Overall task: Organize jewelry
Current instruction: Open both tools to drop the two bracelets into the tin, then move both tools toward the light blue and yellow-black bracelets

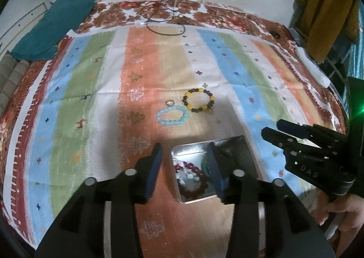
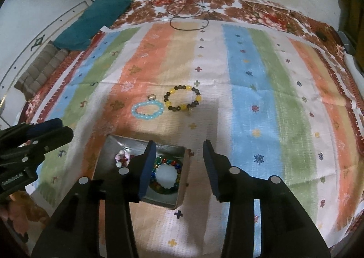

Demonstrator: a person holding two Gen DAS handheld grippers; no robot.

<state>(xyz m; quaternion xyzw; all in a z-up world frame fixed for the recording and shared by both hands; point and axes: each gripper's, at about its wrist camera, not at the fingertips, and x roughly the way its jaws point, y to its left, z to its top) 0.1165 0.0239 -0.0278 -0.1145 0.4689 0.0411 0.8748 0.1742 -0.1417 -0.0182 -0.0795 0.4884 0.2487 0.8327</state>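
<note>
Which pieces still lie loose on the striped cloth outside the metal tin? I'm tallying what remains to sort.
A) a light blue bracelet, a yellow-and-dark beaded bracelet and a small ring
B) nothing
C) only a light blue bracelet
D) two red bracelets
A: the light blue bracelet, the yellow-and-dark beaded bracelet and the small ring all lie on the striped cloth, beyond the metal tin.

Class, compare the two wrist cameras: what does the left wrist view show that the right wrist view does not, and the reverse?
Only the left wrist view shows a mustard-yellow cloth hanging at the upper right and the open left gripper from behind. Only the right wrist view shows the multicoloured bead bracelet in the metal tin clearly. Both show the light blue bracelet, the yellow-and-dark bracelet and the striped cloth.
</note>
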